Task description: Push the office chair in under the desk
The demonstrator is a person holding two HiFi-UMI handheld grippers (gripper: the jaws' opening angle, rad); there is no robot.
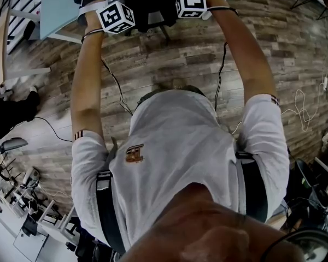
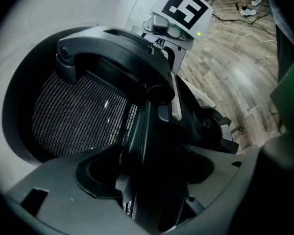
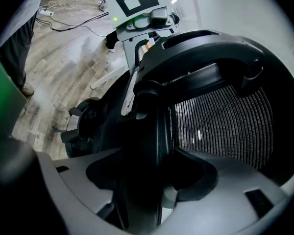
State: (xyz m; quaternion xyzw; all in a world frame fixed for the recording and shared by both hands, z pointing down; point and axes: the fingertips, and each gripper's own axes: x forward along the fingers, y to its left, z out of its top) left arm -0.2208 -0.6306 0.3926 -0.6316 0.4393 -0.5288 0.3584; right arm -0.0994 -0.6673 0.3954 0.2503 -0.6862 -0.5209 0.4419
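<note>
Right, from the head view the person is reaching both arms straight forward, and the left claw (image 1: 116, 16) and right claw (image 1: 191, 3) are sitting level with each other on either side of the black office chair (image 1: 147, 9). The pale desk (image 1: 63, 7) is lying just beyond the chair and running off to the left, so the chair is standing between the claws and the desk. The chair's base is hidden up there, so how far it is already tucked under I cannot tell.

Now the left gripper view: the left claw (image 2: 147, 180) is clamping its jaws closed on the chair's dark frame (image 2: 112, 65), with the mesh (image 2: 73, 116) showing to one side and the right claw (image 2: 183, 11) gripping across from it.

Over in the right gripper view, the right claw (image 3: 147, 180) is mirroring that, closed on the frame (image 3: 210, 58), with the left claw (image 3: 134, 1) opposite. I'm judging an even, straight-ahead shove from both is what's needed.
</note>
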